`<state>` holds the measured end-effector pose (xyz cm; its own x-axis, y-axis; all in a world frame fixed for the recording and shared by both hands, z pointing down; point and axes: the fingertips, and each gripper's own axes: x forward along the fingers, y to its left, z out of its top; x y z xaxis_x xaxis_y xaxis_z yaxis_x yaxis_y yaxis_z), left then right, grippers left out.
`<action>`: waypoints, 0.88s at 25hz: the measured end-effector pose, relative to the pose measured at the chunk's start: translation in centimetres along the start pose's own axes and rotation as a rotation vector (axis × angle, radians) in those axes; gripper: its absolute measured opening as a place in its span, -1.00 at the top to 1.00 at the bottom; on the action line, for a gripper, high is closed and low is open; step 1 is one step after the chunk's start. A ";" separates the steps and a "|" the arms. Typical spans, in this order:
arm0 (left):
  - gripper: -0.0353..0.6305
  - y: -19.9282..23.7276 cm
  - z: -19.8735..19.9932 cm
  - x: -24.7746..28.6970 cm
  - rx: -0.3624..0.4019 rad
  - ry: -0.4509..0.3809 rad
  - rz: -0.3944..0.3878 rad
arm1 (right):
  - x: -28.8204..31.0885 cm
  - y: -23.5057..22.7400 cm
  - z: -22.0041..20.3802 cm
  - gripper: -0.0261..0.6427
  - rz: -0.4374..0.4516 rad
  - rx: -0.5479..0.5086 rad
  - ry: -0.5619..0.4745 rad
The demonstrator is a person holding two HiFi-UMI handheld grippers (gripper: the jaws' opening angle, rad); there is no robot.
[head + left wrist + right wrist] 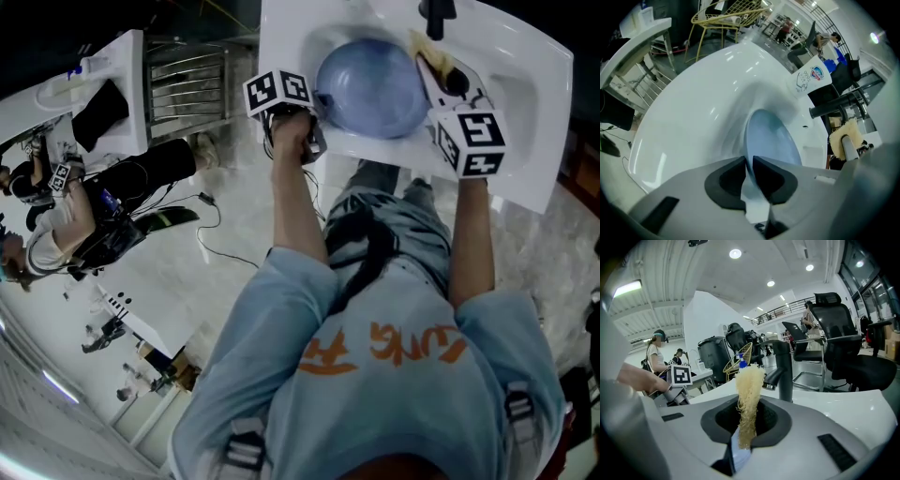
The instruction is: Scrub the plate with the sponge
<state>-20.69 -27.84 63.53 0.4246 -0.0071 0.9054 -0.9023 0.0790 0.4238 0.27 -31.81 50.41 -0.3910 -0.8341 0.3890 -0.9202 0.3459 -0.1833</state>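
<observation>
A light-blue plate [370, 86] stands tilted in the white sink basin [525, 84]. In the left gripper view the plate's [771, 140] near rim runs between the black pads, and my left gripper [750, 168] is shut on it. In the head view the left gripper [317, 105] is at the plate's left edge. A yellow fibrous sponge [749, 390] sticks up from my right gripper [747, 427], which is shut on it. The right gripper [439, 75] holds the sponge [433, 58] at the plate's right side, over the basin rim. From the left gripper view the sponge [846, 136] shows apart from the plate.
A black faucet [436, 14] rises at the back of the sink, close to the sponge [785, 376]. Black office chairs [843, 343] stand beyond it. Another white counter [84, 84], a person [56, 216] and floor cables [220, 234] are to the left.
</observation>
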 end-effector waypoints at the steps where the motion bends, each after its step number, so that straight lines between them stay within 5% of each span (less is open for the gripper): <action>1: 0.76 -0.1 0.0 -0.5 -0.007 -0.032 -0.003 | -0.4 0.1 0.1 0.81 0.004 -0.007 -0.004; 10: 0.85 -0.3 -1.4 -5.4 -0.043 -0.356 -0.072 | -4.2 2.4 1.3 0.81 0.053 -0.098 -0.021; 15: 0.84 -1.1 -3.5 -8.8 0.014 -0.519 -0.077 | -7.1 3.5 2.4 0.81 0.092 -0.055 -0.054; 22: 0.84 -3.7 -7.5 -11.1 0.025 -0.608 -0.206 | -9.3 7.8 2.7 0.81 0.168 -0.075 -0.056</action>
<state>-21.56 -20.57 51.70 0.4782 -0.5846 0.6555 -0.8111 -0.0078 0.5848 -3.22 -22.51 42.91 -0.5397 -0.7837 0.3075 -0.8416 0.5116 -0.1733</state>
